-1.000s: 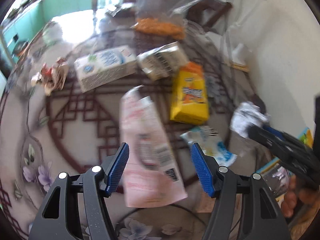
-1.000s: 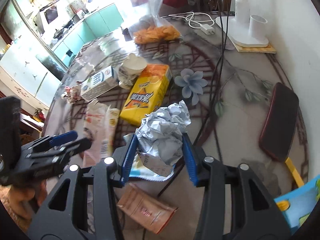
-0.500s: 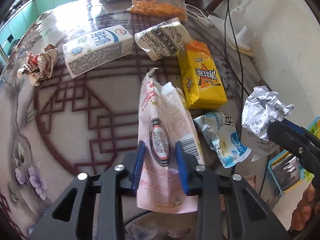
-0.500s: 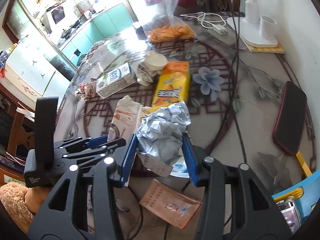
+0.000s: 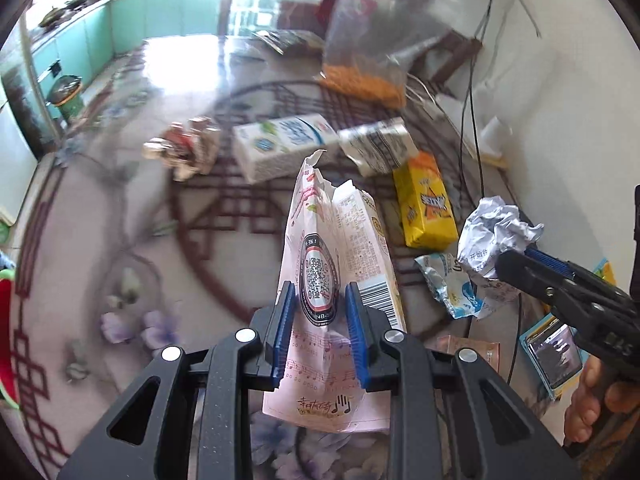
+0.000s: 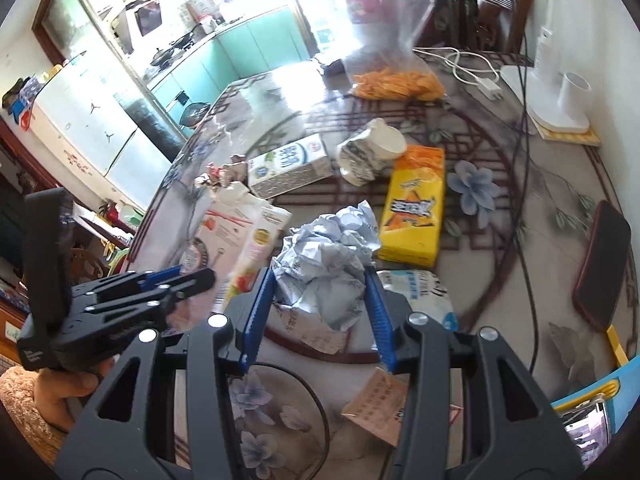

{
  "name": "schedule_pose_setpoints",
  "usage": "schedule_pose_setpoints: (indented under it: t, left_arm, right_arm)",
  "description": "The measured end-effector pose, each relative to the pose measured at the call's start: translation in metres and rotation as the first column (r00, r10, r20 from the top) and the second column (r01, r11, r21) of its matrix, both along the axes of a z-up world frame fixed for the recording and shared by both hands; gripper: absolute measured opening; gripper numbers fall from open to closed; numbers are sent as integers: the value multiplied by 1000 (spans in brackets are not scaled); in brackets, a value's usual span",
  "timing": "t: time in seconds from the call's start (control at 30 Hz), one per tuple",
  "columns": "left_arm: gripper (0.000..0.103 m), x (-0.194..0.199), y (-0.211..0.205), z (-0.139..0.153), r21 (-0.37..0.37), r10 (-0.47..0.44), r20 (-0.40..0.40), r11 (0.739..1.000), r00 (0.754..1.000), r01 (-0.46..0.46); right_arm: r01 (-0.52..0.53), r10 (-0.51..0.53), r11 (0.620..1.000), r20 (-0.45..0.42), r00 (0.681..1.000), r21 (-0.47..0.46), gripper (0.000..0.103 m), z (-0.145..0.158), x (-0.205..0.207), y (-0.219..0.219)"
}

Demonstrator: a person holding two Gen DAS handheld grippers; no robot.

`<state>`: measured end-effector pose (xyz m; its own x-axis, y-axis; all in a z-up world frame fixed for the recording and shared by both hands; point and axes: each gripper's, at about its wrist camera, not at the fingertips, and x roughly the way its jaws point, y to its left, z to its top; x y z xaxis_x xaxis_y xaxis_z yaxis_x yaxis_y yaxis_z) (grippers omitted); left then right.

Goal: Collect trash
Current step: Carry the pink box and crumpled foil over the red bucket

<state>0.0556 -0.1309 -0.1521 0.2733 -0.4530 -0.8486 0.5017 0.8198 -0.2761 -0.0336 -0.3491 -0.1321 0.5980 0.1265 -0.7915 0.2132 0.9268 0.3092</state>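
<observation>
Left gripper pinches the flattened pink carton, long axis running away from fingers, off the table | right gripper clamps crumpled paper ball | yellow snack bag lies just beyond, nearer right.

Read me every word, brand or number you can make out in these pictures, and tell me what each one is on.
"开始", roughly, printed on the crumpled paper; the rest is creased away.
Pink carton: barcode, QR label and Chinese print, all too small to read.
Yellow pack: a stylised logo, not legible.
White milk carton: blue lettering, blurred.
</observation>
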Motion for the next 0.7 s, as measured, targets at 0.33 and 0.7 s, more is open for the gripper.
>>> schedule_pose_setpoints:
  t: [0.33, 0.7]
  left_arm:
    - [24, 3, 58, 23, -28, 119, 55, 993, 991, -117]
    - [24, -1, 99, 24, -35, 184, 59, 983, 981, -182]
  right_arm:
    - [-83, 83, 996, 14, 996, -25, 45, 11, 17, 43]
    - [-156, 156, 987, 14, 988, -31, 45, 15, 27, 82]
